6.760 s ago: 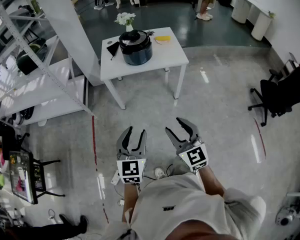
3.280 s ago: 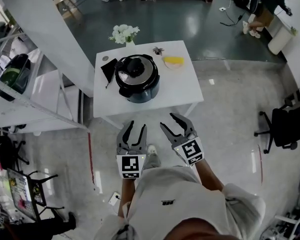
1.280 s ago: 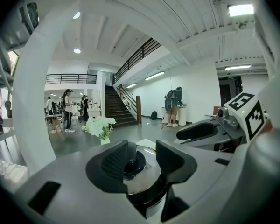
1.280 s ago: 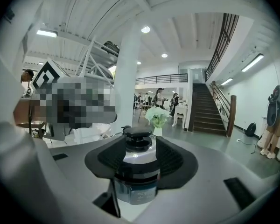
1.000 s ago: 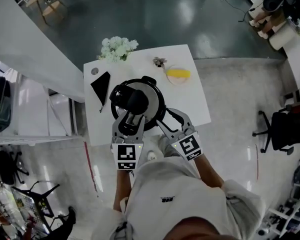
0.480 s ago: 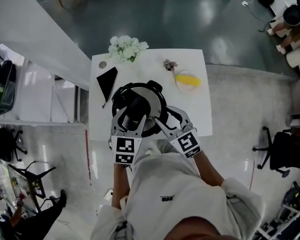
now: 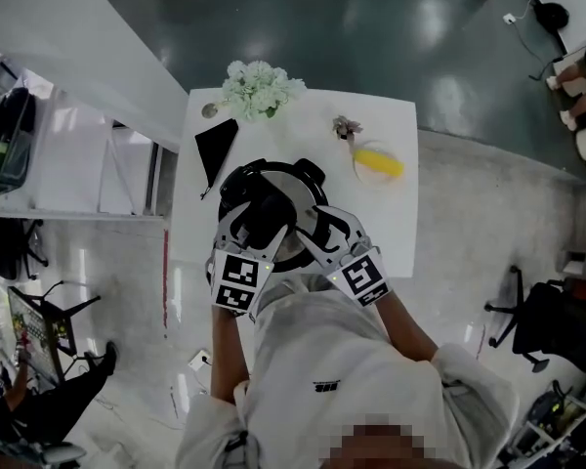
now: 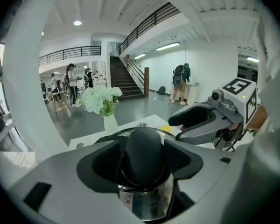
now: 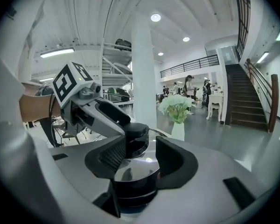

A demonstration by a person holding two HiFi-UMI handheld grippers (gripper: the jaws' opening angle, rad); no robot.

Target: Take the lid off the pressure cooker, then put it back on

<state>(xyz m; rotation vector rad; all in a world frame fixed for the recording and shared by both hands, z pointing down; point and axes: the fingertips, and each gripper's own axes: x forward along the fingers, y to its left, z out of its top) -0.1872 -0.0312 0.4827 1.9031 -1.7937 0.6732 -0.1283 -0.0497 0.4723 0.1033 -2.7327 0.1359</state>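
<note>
The pressure cooker (image 7: 298,186) stands in the middle of the white table (image 7: 396,218), its steel lid (image 8: 151,204) on and a black knob (image 8: 143,148) on top. My left gripper (image 7: 264,219) reaches over the lid with the knob between its jaws. Those jaws are opening, and the pads stand off the knob. My right gripper (image 7: 320,229) sits at the lid's near right edge. In the right gripper view its jaws (image 9: 140,164) are apart, astride the lid's dark rim (image 9: 130,183), with the left gripper (image 9: 95,108) just beyond.
A vase of white flowers (image 7: 261,86) stands at the table's far edge. A black folded item (image 7: 215,149) lies far left, and a plate with something yellow (image 7: 379,161) far right. Grey shelving (image 7: 39,154) runs along the left. People stand far off in the hall (image 8: 181,80).
The person walked up to the table. Over the last second both grippers came down onto the cooker lid, and the left jaws spread wider around the knob.
</note>
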